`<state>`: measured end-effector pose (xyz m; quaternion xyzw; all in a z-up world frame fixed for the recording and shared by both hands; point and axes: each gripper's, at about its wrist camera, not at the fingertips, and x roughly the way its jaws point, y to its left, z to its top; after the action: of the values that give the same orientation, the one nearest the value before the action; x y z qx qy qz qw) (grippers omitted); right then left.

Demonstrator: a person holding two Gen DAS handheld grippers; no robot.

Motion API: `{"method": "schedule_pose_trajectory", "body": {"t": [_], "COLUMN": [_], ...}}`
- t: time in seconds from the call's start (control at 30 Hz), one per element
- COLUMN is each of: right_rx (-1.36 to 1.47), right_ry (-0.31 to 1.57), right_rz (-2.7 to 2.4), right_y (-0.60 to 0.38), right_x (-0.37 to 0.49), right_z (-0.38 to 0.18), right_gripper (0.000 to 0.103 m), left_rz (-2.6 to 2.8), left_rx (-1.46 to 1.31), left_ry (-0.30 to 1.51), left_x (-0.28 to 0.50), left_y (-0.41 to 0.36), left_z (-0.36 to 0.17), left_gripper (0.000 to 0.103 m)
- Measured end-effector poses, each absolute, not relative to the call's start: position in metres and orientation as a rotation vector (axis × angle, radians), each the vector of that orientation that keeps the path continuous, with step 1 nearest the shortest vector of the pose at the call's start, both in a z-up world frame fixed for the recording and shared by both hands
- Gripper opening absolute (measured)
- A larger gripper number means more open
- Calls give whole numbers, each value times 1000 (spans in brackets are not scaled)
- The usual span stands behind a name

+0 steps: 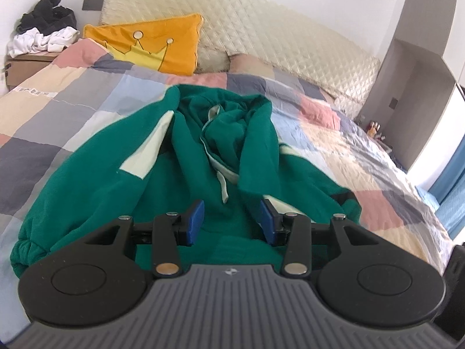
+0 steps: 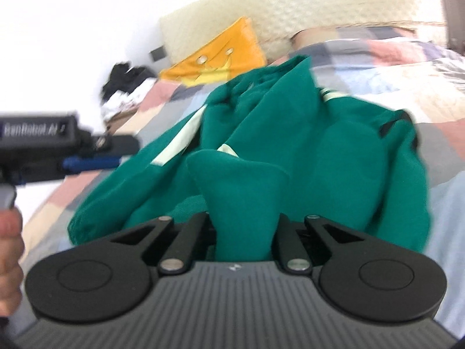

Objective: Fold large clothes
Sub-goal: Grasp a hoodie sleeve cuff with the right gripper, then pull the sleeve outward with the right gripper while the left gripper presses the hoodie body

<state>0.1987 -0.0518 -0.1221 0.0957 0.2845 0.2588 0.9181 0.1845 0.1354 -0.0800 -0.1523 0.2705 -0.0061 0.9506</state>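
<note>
The hoodie is a large green garment with pale stripes and a drawstring, and it lies crumpled in the middle of both frames on the bed, which has a checked cover. It looks soft and limp, quite thick, and probably not heavy; I judge that it will sag and bunch wherever it is lifted, so one pinch alone will not keep it flat. The best places to hold are likely the firm edges: the hem, the shoulder seams or the cuffs, with the two hands well apart.

At the left of the right wrist view, the left gripper is seen from the side, held by a hand, beside the hoodie and apart from it. The left wrist view shows its blue pads about half open above the cloth, with nothing pinched between them.

In the lower middle of the right wrist view, the right gripper is fully closed on a raised fold of the hoodie; its pads are hidden by the cloth.

Only the left wrist view shows the drawstring and the hood opening clearly. The right wrist view is blurred.
</note>
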Motion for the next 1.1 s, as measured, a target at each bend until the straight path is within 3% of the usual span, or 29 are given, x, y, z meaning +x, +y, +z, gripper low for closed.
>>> {"method": "schedule_pose_trajectory", "body": {"t": [0.23,0.8,1.1], "right_rx": [303,421,490], "right_ry": [505,303,390], "right_rz": [382,122,14], "right_y": [-101,-280,-366], "right_x": [217,328,438], "right_z": [-89,-16,-30], "right_gripper": [9,8,8], "left_rz": [50,51,-10], "left_rx": [-365,-325,-347], "left_ry": [515,639,691], "left_x": [184,223,255], "left_y": [150,137,134], "left_z": [-81,-123,-145], "left_gripper": [48,48,48]}}
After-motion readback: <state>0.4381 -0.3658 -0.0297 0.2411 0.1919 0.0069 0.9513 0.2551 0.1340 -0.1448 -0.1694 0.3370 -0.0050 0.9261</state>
